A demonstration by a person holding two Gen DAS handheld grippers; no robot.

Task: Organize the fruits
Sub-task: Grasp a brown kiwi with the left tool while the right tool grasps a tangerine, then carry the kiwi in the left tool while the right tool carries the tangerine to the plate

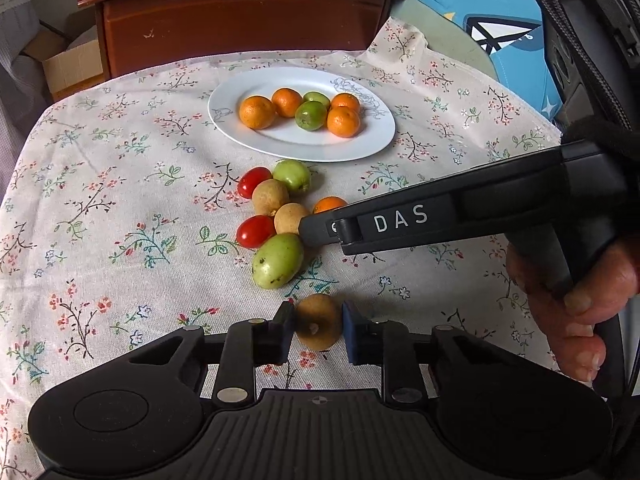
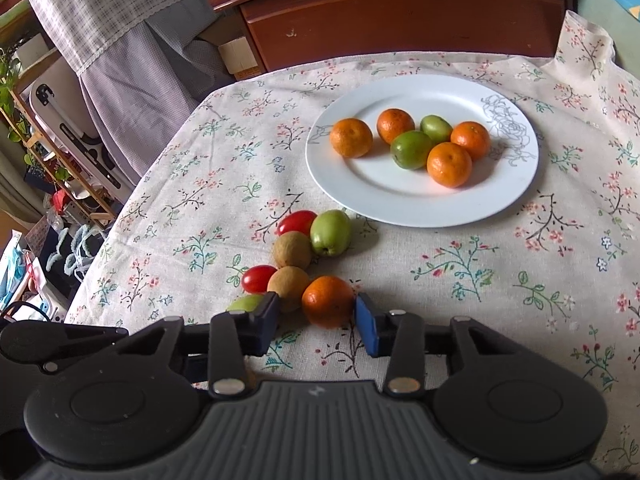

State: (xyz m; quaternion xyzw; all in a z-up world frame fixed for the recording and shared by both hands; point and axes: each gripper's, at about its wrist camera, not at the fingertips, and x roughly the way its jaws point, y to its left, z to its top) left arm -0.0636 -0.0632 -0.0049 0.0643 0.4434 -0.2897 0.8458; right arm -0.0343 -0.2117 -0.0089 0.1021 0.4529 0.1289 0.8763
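Only the left wrist view shows the left gripper (image 1: pixel 318 326) pinching a small round, rough brown longan (image 1: pixel 319 322) between its pads on the flowered cloth tablecloth (image 1: pixel 120 208), with a bare hand (image 1: pixel 576 312) gripping the right tool's handle. The right wrist view shows the right gripper (image 2: pixel 317 320) narrowed around a dimpled orange mandarin (image 2: pixel 327 301); its blue pad touches, the other stands apart. Beyond, a glossy white plate (image 2: pixel 376 204) holds mandarins and smooth green fruits.
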